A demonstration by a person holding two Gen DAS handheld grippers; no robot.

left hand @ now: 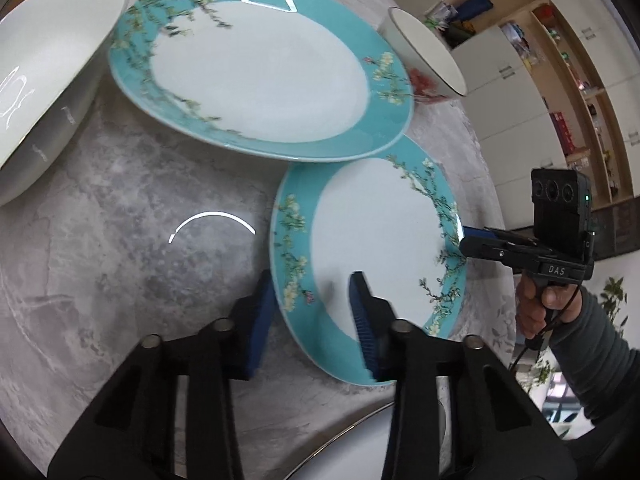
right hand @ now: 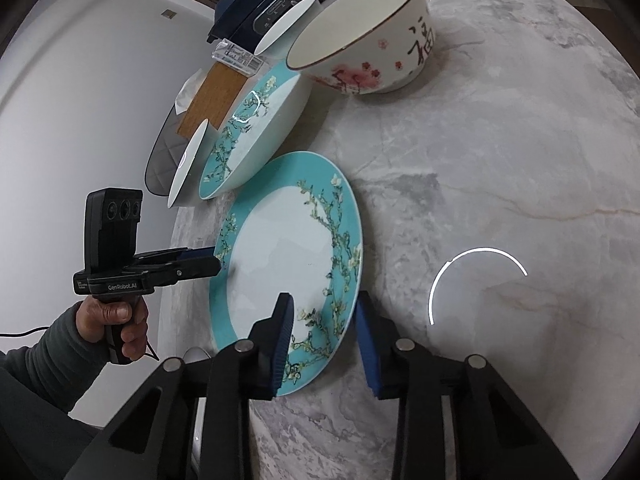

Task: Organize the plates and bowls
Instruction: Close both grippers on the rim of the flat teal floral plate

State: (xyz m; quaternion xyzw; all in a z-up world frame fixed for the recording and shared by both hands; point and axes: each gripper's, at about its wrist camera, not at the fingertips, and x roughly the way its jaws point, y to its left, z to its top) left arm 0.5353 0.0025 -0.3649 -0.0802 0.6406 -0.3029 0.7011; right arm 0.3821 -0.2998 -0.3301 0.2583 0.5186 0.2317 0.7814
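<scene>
Left wrist view, taking the near teal plate (left hand: 376,240) as landmark: the left gripper (left hand: 312,304) straddles its left rim with jaws apart, a larger teal plate (left hand: 260,68) overlaps its far edge, and the right gripper (left hand: 474,240) meets its right rim, spread wide.

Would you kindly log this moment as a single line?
stage: gripping near teal plate | left claw: open, straddling rim | right claw: open, straddling opposite rim | second teal plate: untouched
</scene>
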